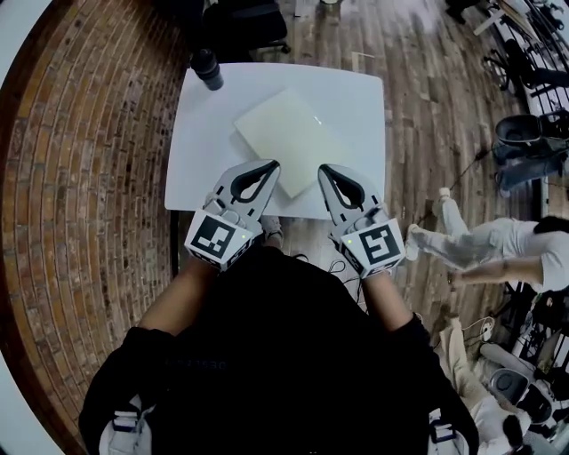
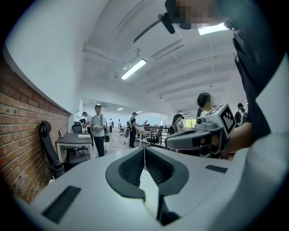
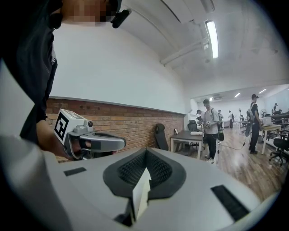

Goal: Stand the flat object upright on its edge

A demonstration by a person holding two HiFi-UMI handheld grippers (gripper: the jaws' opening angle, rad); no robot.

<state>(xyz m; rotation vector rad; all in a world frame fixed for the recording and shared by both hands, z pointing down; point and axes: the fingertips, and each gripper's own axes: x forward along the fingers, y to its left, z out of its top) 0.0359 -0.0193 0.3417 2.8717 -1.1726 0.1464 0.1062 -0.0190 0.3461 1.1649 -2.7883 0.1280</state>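
A pale, flat square object [image 1: 289, 131] lies flat and turned at an angle on the white table [image 1: 200, 151]. My left gripper [image 1: 272, 166] is shut, its tips at the object's near left edge. My right gripper [image 1: 324, 169] is also shut, at the object's near right edge. I cannot tell whether either touches the object. In the left gripper view the fingertips [image 2: 144, 149] meet with nothing between them, and the right gripper [image 2: 198, 137] shows beside them. In the right gripper view the jaws [image 3: 146, 152] are closed on nothing, a pale surface shows through the gap behind them, and the left gripper [image 3: 88, 140] shows at the left.
A black bottle [image 1: 207, 68] stands at the table's far left corner. A dark office chair [image 1: 244, 22] is behind the table. A brick-patterned surface runs along the left, wooden floor on the right, where a person's legs [image 1: 471, 244] stretch out. Several people stand far off near desks [image 3: 187, 137].
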